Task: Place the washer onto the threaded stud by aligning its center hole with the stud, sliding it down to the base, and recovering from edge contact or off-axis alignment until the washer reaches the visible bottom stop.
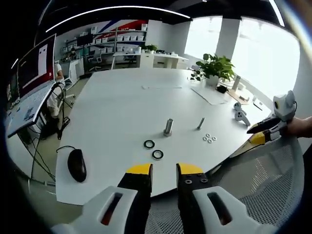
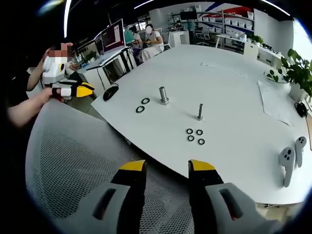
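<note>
On the white table a thick threaded stud stands upright, with a thinner stud to its right. Two large black washers lie flat in front of the thick stud. Several small washers lie near the thin stud. My left gripper hovers off the table's near edge, open and holding nothing. My right gripper is also open and holding nothing, above a mesh chair back. In the right gripper view I see the thick stud, the thin stud, a large washer and the small washers.
A black mouse lies at the table's left corner. Two grey controllers and a potted plant sit on the far side. A grey mesh chair back stands between the grippers and the table. People sit at desks behind.
</note>
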Available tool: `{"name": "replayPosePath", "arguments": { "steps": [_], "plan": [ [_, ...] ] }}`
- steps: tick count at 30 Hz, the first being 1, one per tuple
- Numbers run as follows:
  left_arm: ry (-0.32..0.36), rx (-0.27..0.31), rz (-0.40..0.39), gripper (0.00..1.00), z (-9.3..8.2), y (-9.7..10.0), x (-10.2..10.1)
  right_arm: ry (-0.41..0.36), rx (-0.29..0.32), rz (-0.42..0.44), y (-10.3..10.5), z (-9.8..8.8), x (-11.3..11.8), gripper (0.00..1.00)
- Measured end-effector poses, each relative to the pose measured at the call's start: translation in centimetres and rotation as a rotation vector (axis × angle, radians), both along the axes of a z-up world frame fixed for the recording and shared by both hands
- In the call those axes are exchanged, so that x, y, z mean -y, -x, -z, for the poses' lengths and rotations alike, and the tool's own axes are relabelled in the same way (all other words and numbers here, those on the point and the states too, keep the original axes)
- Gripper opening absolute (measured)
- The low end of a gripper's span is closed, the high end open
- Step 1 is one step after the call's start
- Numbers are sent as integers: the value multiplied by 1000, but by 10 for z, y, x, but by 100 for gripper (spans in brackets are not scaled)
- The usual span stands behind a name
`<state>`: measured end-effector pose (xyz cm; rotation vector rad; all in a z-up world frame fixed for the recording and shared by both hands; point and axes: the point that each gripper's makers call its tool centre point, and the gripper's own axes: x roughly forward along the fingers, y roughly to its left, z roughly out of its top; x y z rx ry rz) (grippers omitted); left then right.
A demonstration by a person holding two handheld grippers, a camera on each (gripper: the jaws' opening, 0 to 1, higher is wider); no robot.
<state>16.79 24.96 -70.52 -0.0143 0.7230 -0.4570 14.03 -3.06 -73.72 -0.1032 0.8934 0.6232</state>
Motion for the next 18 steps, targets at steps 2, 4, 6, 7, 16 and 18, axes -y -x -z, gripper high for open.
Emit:
{"name": "replayPosePath", "arguments": {
  "steps": [2,4,6,7,16,18],
  "plan": [
    [2,-1,2,18,0,0,0,-4,1,2,-2,-2,1,36],
    [-11,-10,2,19,2,1,-2,-13,3,16,-5,-2,2,37],
    [3,-19,-6,19,3,1,-2,-14,-10,24,-4,1,2,37],
    [5,-19,-8,19,3,1,-2,-14,-17,24,-2,2,1,37],
    [9,-8,-16,20,2,-1,-2,9,-15,14,-2,6,1,37],
    [9,-8,-18,20,2,-1,-3,9,-18,20,-2,7,2,37]
  ]
}}
